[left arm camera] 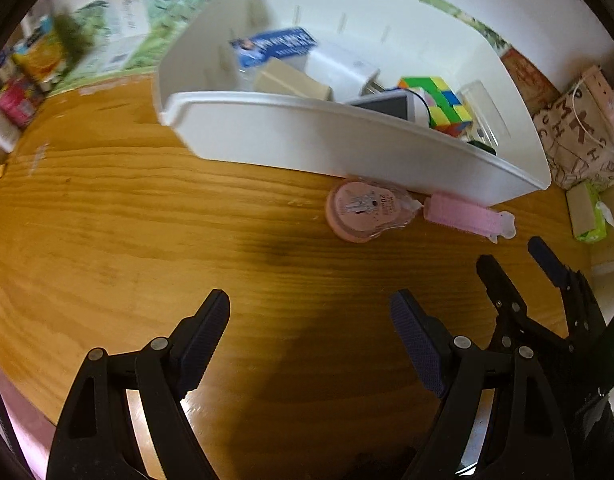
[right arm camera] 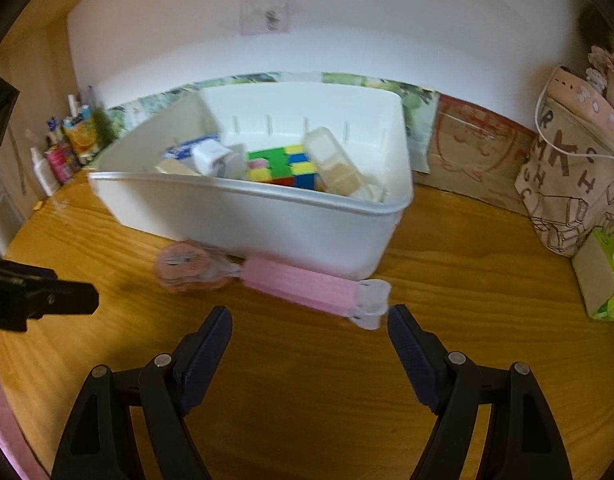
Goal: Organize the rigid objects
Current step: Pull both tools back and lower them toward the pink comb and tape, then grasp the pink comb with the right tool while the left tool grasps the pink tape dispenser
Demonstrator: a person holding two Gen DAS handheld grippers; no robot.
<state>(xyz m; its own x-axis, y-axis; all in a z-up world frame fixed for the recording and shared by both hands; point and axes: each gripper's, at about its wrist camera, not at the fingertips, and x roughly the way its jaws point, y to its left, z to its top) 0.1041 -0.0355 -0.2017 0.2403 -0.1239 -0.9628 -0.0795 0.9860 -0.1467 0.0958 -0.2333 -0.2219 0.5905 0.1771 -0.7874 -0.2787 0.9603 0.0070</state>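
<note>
A white bin [left arm camera: 307,140] [right arm camera: 267,220] stands on the wooden table and holds a colourful puzzle cube [left arm camera: 443,100] [right arm camera: 283,166], a blue box [left arm camera: 275,46], a tan block [left arm camera: 291,80], a white charger [right arm camera: 211,158] and other small items. Against the bin's near wall lie a round pink tape dispenser [left arm camera: 363,212] [right arm camera: 187,266] and a long pink clip [left arm camera: 467,216] [right arm camera: 303,288]. My left gripper [left arm camera: 311,308] hangs open over bare wood, short of both. My right gripper [right arm camera: 311,324] is open too, just in front of the pink clip; it also shows at the right edge of the left wrist view [left arm camera: 515,256].
A printed fabric bag [right arm camera: 567,184] [left arm camera: 579,136] and a green tissue pack [right arm camera: 607,276] [left arm camera: 591,216] sit at the right. Bottles and cartons [right arm camera: 67,148] line the back left by the wall. A cardboard sheet [right arm camera: 475,148] leans behind the bin.
</note>
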